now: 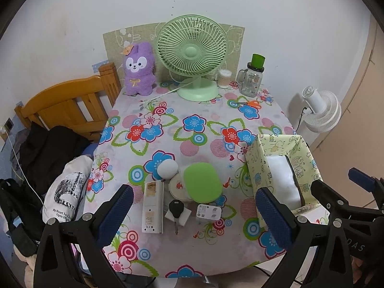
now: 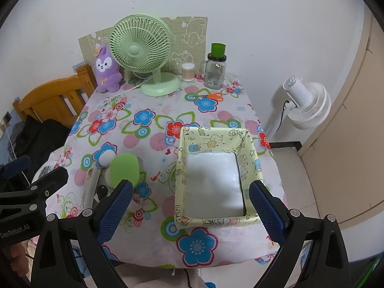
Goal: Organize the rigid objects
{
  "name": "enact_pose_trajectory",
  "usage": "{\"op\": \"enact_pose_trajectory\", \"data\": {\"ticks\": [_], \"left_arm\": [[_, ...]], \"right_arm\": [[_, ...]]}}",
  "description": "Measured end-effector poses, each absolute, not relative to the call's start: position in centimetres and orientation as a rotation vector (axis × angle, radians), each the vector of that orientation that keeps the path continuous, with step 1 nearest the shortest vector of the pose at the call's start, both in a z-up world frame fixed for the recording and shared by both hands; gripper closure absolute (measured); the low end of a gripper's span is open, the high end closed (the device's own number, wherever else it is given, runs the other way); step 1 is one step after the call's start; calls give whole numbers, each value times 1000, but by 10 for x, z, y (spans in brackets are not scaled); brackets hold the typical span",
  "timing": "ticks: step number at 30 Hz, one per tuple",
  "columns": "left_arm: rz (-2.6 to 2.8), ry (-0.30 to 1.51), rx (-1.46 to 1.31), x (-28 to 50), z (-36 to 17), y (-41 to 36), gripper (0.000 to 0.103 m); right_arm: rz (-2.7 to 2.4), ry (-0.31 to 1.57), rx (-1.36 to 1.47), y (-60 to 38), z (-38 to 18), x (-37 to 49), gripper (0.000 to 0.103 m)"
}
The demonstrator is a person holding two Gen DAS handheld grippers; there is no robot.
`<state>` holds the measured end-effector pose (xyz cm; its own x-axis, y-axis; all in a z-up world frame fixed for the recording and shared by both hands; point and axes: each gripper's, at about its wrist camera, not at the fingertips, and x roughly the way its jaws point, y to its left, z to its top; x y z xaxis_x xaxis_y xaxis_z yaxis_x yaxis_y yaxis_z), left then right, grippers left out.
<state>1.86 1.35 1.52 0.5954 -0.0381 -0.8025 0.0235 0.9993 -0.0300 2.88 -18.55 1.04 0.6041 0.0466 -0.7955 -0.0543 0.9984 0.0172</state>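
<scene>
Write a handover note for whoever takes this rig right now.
Left gripper: open, holding nothing, above the pile at the near edge of the table.
Right gripper: open, holding nothing, above the fabric box.
Pile: green case on a round tin, white ball, white remote, black key, white charger.
Box holds only a white liner.
Done: nothing boxed yet.
Left: probably move the pile items into the box.

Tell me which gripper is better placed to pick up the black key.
Left. The left gripper is open with the black key between its fingers; the right gripper faces the box.
</scene>
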Motion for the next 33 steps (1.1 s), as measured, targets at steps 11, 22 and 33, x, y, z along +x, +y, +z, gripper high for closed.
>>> {"op": "enact_pose_trajectory", "data": {"ticks": [11, 22, 33], "left_arm": [[-43, 942, -16, 20, 12, 11, 1], [-36, 954, -20, 22, 10, 7, 1], [3, 943, -20, 29, 16, 0, 1]], "right_arm": [[63, 923, -9, -186, 10, 30, 4], [82, 934, -20, -185, 9, 41, 5], [133, 940, -49, -189, 6, 52, 5]]}}
